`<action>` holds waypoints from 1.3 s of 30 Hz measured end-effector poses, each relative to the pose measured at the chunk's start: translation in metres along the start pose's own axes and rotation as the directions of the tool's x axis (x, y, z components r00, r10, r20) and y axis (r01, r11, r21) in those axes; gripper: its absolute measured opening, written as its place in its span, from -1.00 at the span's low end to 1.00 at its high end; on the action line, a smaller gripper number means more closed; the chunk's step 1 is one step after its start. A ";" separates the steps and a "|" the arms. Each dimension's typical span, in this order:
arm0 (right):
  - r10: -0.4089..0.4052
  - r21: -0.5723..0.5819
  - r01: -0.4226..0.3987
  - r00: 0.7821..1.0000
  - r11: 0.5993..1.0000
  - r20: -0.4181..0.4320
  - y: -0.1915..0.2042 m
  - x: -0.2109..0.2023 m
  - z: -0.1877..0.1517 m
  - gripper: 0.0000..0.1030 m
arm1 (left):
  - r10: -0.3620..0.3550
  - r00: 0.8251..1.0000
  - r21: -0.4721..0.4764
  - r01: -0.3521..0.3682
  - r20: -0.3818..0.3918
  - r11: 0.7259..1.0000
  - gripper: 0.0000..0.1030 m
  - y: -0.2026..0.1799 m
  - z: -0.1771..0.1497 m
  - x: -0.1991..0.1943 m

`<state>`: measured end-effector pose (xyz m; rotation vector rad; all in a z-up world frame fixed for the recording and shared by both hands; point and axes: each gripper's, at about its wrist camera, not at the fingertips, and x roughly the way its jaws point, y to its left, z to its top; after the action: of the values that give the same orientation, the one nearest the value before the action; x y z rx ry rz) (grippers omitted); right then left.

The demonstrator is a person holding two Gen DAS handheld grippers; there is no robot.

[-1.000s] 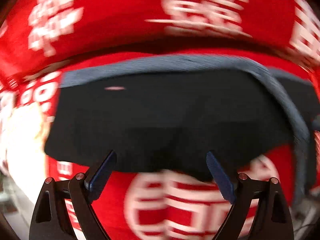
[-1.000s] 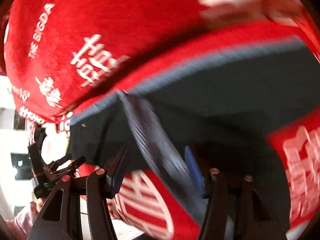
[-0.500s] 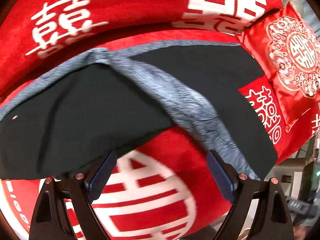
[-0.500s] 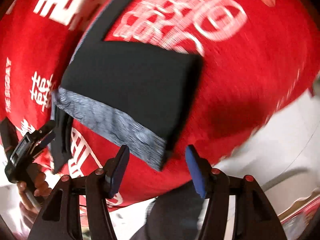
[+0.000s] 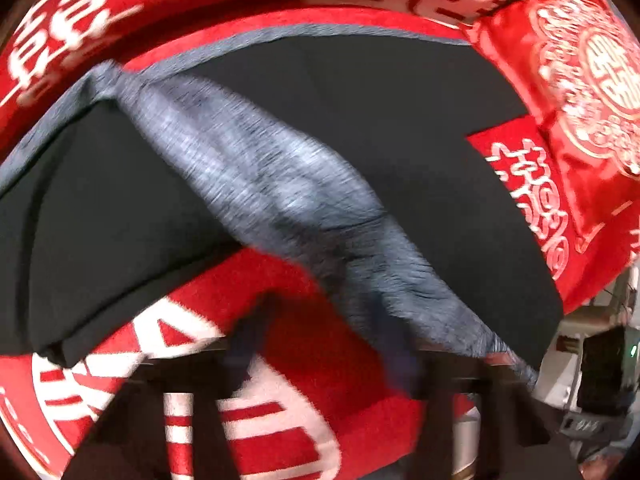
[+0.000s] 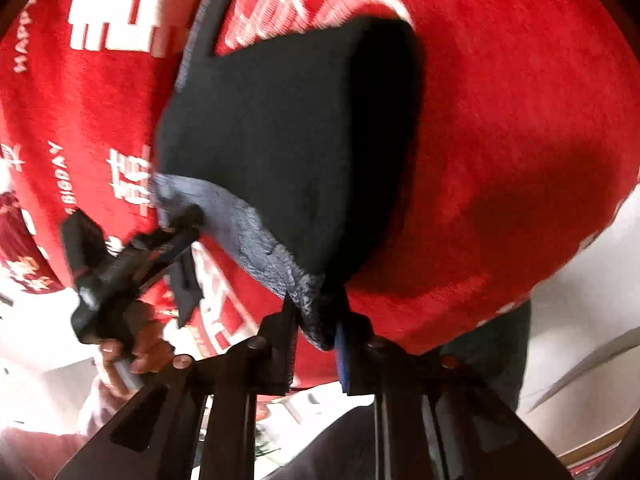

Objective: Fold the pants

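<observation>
Dark pants (image 5: 380,128) with a grey ribbed waistband (image 5: 280,184) lie partly folded on a red cloth with white characters (image 5: 304,432). In the right wrist view my right gripper (image 6: 316,332) is shut on the near corner of the waistband (image 6: 280,264), with the folded dark pants (image 6: 288,140) stretching away from it. My left gripper (image 5: 324,356) is blurred with its fingers drawn close together at the waistband's near edge. The right wrist view shows the left gripper (image 6: 180,224) at the waistband's other end, touching it.
A red embroidered cushion (image 5: 580,80) lies at the far right on the cloth. The cloth's near edge (image 6: 460,320) drops to a pale floor. A dark box with a green light (image 5: 604,368) stands at the lower right beyond the edge.
Both grippers were open half a second ago. The right one has shut on the waistband corner; the left one's fingers have come much closer together at the waistband edge.
</observation>
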<state>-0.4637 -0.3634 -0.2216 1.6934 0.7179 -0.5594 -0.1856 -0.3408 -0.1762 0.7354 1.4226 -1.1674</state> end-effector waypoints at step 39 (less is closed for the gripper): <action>-0.410 -0.224 0.445 0.893 0.867 0.187 0.124 -0.043 0.260 -0.66 | 0.434 0.900 -0.272 -0.409 0.037 0.871 0.70 0.084 0.079 -0.025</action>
<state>-0.4034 -0.6433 -0.1674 1.2373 1.0332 -0.8410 -0.0759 -0.3837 -0.1664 0.7467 1.2220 -0.6522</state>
